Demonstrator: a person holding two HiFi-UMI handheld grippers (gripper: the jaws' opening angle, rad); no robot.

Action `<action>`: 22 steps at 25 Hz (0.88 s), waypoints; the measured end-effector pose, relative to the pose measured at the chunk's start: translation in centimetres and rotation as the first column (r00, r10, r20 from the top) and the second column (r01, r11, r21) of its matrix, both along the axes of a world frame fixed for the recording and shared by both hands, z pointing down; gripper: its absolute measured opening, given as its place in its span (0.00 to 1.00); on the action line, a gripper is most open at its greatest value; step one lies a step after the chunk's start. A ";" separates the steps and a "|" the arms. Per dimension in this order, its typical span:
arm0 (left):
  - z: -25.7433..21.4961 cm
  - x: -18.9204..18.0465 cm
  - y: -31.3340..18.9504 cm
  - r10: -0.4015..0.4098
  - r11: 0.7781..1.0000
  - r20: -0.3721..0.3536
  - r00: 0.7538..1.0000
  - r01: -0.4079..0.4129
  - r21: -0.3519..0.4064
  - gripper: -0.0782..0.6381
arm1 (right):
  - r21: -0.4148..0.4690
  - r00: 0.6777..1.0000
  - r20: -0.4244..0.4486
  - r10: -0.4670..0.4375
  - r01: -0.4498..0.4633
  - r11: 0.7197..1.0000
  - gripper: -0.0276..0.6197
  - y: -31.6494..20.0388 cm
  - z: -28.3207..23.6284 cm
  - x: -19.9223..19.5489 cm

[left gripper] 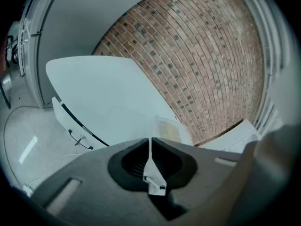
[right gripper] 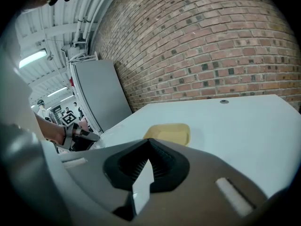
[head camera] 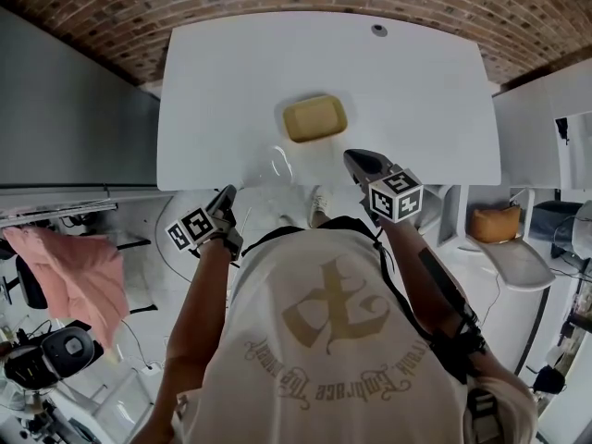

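Head view: no brand readable. Only print is the square black-and-white markers on each cube and gothic lettering on the person's shirt (head camera: 338, 340), too warped to read. Yellow tray (head camera: 314, 118) sits on the white tabletop (head camera: 416, 81), ahead of the right hand-held gripper (head camera: 356, 159) and a bit to its left, not touching. It is further ahead and to the right of the left hand-held gripper (head camera: 227, 195), which is at the tabletop's near edge. Both forearms reach forward, the right one further. Pink cloth (head camera: 88, 271) is well off to the left gripper's left. Left gripper view: jaws together, only a thin slit, nothing in them. The tray shows faintly just past the tips, apart from them, with the brick wall (left gripper: 197, 55) behind. Right gripper view: jaws closed, nothing between. The tray (right gripper: 169, 133) lies just beyond the tips, clear of them, and the left gripper's marker cube (right gripper: 69, 118) shows off to the left.
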State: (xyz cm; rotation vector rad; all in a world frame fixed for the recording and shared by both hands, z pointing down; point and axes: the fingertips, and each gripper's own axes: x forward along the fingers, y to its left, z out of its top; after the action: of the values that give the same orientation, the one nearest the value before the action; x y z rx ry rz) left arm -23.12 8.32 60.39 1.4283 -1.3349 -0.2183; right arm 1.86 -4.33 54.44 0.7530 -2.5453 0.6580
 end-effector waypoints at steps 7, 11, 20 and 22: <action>0.2 0.1 0.7 0.025 1.000 0.004 1.000 -0.025 0.001 0.14 | 0.000 1.000 -0.005 0.019 -0.019 1.000 0.05 1.5 0.3 0.6; 0.1 0.0 0.7 0.036 0.999 0.003 0.999 -0.036 0.002 0.14 | 0.003 1.000 -0.006 0.027 -0.027 1.000 0.05 1.7 0.2 0.6; 0.3 0.3 0.1 0.050 0.999 -0.002 0.999 -0.050 -0.001 0.14 | 0.005 1.000 -0.005 0.030 -0.030 1.000 0.05 1.6 0.0 0.7; 0.2 0.4 -0.1 0.050 0.999 -0.003 0.999 -0.050 -0.001 0.14 | 0.005 1.000 -0.005 0.030 -0.030 1.000 0.05 1.5 0.0 0.7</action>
State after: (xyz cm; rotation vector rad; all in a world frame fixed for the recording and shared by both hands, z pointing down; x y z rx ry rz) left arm -22.76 8.27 60.63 1.4585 -1.2951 -0.1861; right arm 2.58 -2.82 54.44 0.7953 -2.5364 0.6595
